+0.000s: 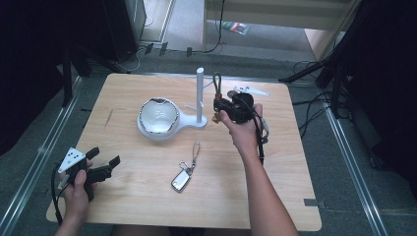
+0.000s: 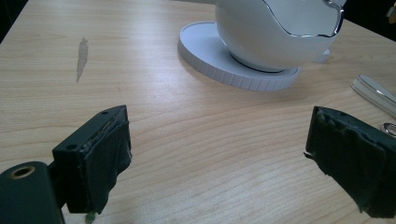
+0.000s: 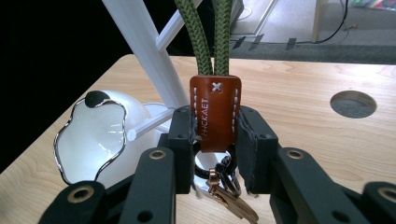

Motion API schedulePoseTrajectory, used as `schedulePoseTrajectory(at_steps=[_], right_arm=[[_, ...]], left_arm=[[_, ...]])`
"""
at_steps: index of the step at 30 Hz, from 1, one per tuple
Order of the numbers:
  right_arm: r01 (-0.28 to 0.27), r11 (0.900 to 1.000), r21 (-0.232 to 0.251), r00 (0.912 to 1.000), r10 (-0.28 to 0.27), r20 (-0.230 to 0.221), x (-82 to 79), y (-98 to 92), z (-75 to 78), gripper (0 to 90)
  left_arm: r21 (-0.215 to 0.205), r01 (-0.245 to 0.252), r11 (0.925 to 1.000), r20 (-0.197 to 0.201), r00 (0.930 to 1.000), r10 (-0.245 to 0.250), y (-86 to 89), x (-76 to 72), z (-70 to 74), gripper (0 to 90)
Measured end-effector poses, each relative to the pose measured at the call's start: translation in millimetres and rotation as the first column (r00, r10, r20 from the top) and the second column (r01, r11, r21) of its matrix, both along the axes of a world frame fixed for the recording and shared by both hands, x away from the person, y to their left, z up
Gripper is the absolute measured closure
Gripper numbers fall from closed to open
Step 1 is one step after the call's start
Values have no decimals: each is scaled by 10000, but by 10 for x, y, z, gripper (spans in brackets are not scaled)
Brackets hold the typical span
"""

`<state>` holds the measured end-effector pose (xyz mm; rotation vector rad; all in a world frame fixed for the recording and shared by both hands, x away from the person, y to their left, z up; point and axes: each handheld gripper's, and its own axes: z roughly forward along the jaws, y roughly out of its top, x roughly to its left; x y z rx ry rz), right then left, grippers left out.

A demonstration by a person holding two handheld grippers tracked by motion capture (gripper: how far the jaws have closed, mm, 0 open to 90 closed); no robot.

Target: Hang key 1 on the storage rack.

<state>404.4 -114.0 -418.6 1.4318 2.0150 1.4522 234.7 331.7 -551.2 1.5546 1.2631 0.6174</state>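
1. The right gripper (image 1: 220,104) is held just to the 3 o'clock side of the white stand (image 1: 200,93), near the back middle of the table (image 1: 295,196).
2. Its jaws are nearly closed and clamp the brown leather tab (image 3: 215,113) of a keychain from both sides, as the right gripper view shows.
3. From the top of that tab a green cord loop (image 3: 209,32) rises toward 12 o'clock; in the high view the loop (image 1: 217,83) stands upright above the gripper, beside the stand's post.
4. Below the tab hang dark rings and a copper-coloured clip (image 3: 231,200), between the gripper's arms.
5. The stand has thin white pegs; one peg (image 3: 149,123) points out just at the 9 o'clock side of the clamped tab. Whether the cord touches a peg cannot be told.
6. The white bowl (image 1: 158,117) with its wavy silver rim sits on the stand's round base, at 9 o'clock from the post.
7. A second keychain with a silver car key (image 1: 182,179) lies flat on the table at 6 o'clock from the bowl, well apart from both grippers.
8. The left gripper (image 1: 104,159) rests at the table's near left corner, jaws spread wide and holding nothing, pointing toward the bowl (image 2: 275,32).
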Motion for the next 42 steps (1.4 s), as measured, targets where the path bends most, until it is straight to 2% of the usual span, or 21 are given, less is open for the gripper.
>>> schedulePoseTrajectory(at_steps=[7, 13, 20, 23, 25, 26, 29, 31, 33, 36, 40, 42], right_arm=[[-88, 10000, 36, 9994, 89, -329, 58, 25, -42, 701], [-394, 9992, 16, 9981, 394, -464, 75, 45, -77, 701], [-618, 9978, -259, 9961, 600, -654, 70, 75, -131, 690], [-542, 9972, -522, 9967, 509, -631, 53, 80, -143, 675], [-524, 9974, -487, 9967, 492, -647, 19, 77, -142, 619], [-524, 9974, -487, 9967, 492, -647, 19, 77, -142, 619], [-566, 9953, -782, 9971, 523, -558, -29, 80, -130, 609], [-580, 9905, -1250, 9972, 516, -538, -102, 97, -107, 610], [-629, 9893, -1319, 9969, 561, -548, -121, 105, -103, 610], [-607, 9784, -1978, 9972, 508, -546, -213, 142, -93, 609], [-541, 9672, -2481, 9962, 353, -797, -308, 179, -111, 620], [-529, 9629, -2645, 9933, 235, -1133, -354, 190, -127, 622]], left_arm=[[-7, 7, 10000, -1, 10000, -7, 0, 0, 0, 73], [-11, 6, 10000, -5, 10000, -6, -1, 0, 0, 73], [-9, 6, 10000, -5, 10000, -6, 2, -1, 0, 73], [-9, 7, 10000, -2, 10000, -7, 1, 0, 0, 73], [-12, 9, 10000, 1, 10000, -9, 2, -1, 0, 73], [-14, 7, 10000, 2, 10000, -7, 2, -1, 0, 73], [-9, -1, 10000, 14, 10000, 1, 0, -2, 0, 73], [-16, -4, 10000, 24, 10000, 4, 1, -3, 0, 73], [-35, -7, 10000, 21, 10000, 7, 1, -1, 0, 73], [0, 15, 10000, 12, 10000, -15, 1, -2, 1, 73], [-29, -4, 10000, 27, 10000, 4, 1, -3, 0, 73], [-38, -22, 10000, 40, 10000, 22, 2, -4, 0, 73]])
